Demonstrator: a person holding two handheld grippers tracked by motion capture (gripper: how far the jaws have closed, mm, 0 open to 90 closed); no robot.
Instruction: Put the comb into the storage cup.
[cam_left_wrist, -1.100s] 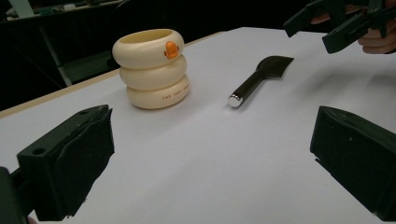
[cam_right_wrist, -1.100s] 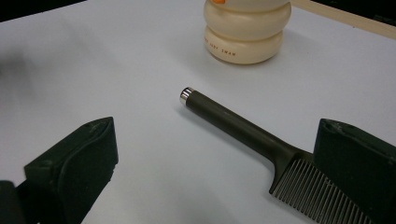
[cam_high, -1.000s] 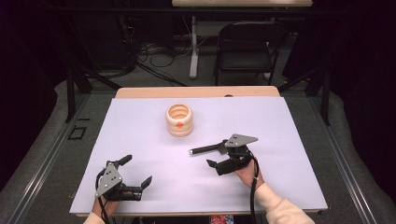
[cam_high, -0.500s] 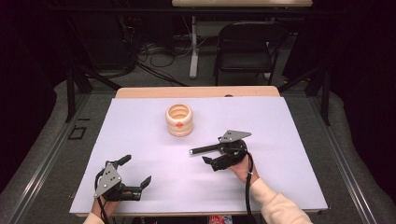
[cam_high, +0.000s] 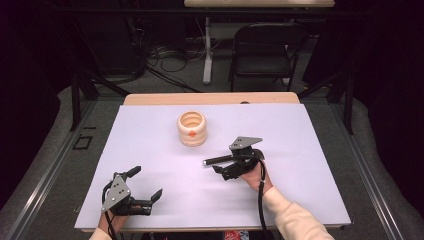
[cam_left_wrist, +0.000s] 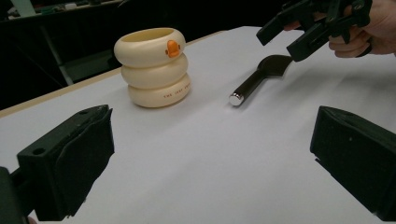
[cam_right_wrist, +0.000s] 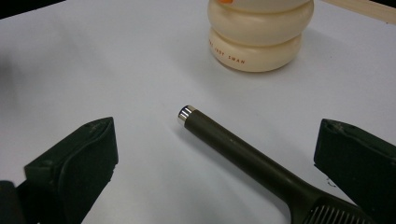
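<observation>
A dark tool (cam_high: 218, 160) with a round handle and a silver end cap lies on the white table (cam_high: 300, 150), cap pointing left. My right gripper (cam_high: 223, 168) hovers open just over its ribbed head end, and the handle (cam_right_wrist: 233, 144) runs between the spread jaws (cam_right_wrist: 215, 168) without touching them. A cream ringed holder (cam_high: 191, 128) with an orange duck beak stands upright behind the tool, also in the left gripper view (cam_left_wrist: 153, 65) and the right gripper view (cam_right_wrist: 260, 32). My left gripper (cam_high: 147, 182) rests open and empty near the front left edge (cam_left_wrist: 212, 158).
The wooden table edge (cam_high: 210, 98) runs along the back. Beyond it are a folding chair (cam_high: 265, 50) and floor cables (cam_high: 165, 55). The tool's cap (cam_left_wrist: 236, 98) lies a short way right of the holder.
My right gripper has slid a little to the left over the tool. The tool, the holder and the left gripper have stayed put.
</observation>
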